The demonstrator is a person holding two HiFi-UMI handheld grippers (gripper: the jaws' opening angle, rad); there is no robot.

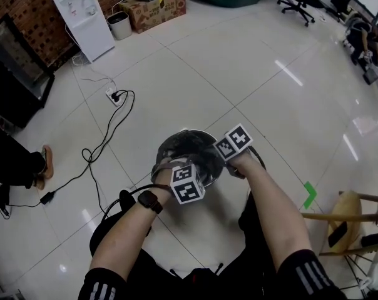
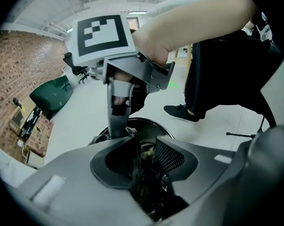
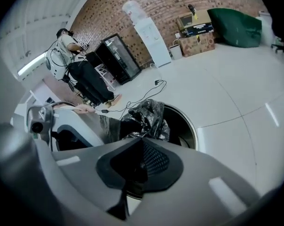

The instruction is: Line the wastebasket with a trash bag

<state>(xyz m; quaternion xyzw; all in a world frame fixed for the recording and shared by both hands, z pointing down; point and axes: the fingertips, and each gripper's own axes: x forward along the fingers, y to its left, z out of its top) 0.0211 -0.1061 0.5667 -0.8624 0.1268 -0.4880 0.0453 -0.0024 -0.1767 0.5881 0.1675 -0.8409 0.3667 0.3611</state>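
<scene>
A round metal wastebasket (image 1: 189,134) stands on the tiled floor just in front of me, with both grippers over it. A crumpled black trash bag (image 3: 147,118) is bunched at its rim (image 3: 192,126). My left gripper (image 1: 168,167) is at the basket's near-left side. In the left gripper view its jaws (image 2: 146,140) stand apart with bag film (image 2: 146,182) loose between them. My right gripper (image 1: 211,150) is at the basket's right side. Its jaws (image 3: 141,145) are closed, with a dark strand of bag hanging below them.
A white water dispenser (image 1: 82,14), a small bin (image 1: 119,25) and cardboard boxes (image 1: 154,8) line the far brick wall. A power strip with black cable (image 1: 114,95) lies on the floor to the left. A wooden stool (image 1: 355,220) stands close at the right.
</scene>
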